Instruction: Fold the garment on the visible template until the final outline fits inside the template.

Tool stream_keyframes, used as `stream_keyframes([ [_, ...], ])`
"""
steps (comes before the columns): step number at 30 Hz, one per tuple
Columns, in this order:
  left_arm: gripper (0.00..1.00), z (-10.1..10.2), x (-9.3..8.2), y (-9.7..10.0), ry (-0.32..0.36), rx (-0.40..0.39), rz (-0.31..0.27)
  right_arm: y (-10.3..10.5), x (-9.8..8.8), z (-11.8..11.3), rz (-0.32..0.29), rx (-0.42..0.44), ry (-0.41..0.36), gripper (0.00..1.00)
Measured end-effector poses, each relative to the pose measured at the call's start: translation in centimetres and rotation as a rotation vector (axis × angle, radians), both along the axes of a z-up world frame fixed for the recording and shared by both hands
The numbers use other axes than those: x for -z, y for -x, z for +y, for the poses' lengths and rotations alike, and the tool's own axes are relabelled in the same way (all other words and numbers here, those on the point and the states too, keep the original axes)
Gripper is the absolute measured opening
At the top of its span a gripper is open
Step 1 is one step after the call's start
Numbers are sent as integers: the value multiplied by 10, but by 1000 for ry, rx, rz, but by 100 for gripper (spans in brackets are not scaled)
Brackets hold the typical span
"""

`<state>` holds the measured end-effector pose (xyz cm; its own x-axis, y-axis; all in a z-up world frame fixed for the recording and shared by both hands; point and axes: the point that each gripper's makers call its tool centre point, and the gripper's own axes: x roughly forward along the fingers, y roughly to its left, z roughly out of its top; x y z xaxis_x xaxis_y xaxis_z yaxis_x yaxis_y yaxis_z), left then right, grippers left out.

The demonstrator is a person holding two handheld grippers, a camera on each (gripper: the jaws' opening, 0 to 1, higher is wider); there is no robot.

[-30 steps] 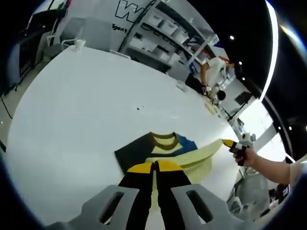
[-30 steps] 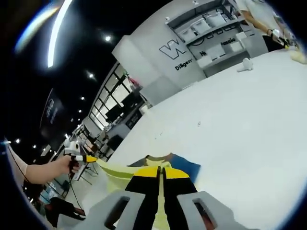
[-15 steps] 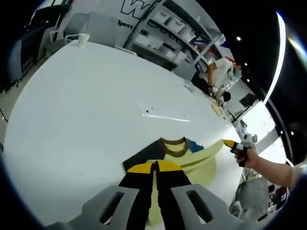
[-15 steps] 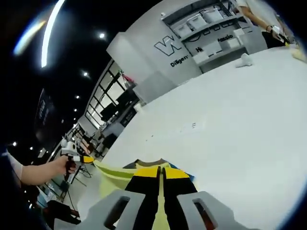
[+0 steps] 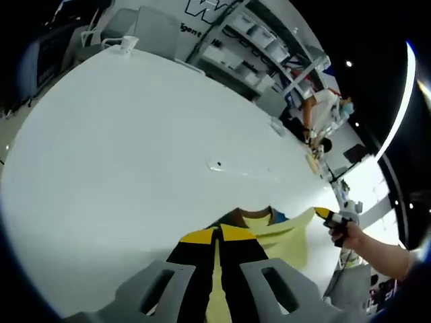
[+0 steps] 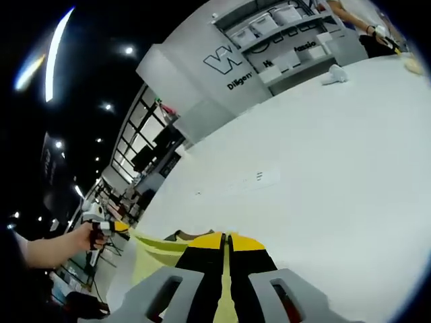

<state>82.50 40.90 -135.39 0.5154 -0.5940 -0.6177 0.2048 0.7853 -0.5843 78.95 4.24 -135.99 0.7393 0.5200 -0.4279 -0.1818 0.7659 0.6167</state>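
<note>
- The bench [image 5: 121, 148] is a broad white surface running off toward the far wall; in the right gripper view it [image 6: 323, 175] fills the middle ground.
- Behind it stands a grey wall [image 6: 202, 81] with large lettering, and beside that a shelf unit [image 5: 249, 47] holding pale boxes.
- A person [image 5: 322, 111] stands at the far corner of the bench, bent toward it.
- The garment [image 5: 283, 232], pale yellow with a brown collar and a bit of blue beside it, is lifted off the bench at its near edge and stretched between the two claws; in the right gripper view it [image 6: 151, 252] spreads leftward as a taut yellow sheet.
- The left claw [image 5: 217, 235] has its yellow-tipped jaws pressed together on the garment's edge, with yellow cloth showing below the tips.
- The right claw [image 6: 226, 239] is likewise pinched closed on the garment, cloth running down between its jaws.
- In the left gripper view the other claw [image 5: 328, 215] shows at the right, held in a hand [image 5: 347, 232], gripping the far corner of the garment.
- In the right gripper view a hand [image 6: 91, 235] at the left holds the other claw [image 6: 114, 227] at the garment's opposite corner.
- A faint pale strip [image 6: 259, 178] with a small dark mark lies on the bench beyond the garment, well apart from it.
- A small white object [image 6: 333, 75] sits near the far edge of the bench.
</note>
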Motion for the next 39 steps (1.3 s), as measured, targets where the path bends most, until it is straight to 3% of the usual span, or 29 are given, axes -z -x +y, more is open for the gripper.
stream_keyframes([
  [14,3,-1,28,-19,-20,-40,49,-20,27,-1,55,22,23,0],
  [26,3,3,55,-39,4,-112,95,-34,47,-2,106,49,20,0],
  [31,0,8,51,-45,-7,-150,62,-45,47,-11,66,99,73,1],
  [39,0,13,49,-39,-16,-121,52,-36,45,-7,63,59,69,1],
])
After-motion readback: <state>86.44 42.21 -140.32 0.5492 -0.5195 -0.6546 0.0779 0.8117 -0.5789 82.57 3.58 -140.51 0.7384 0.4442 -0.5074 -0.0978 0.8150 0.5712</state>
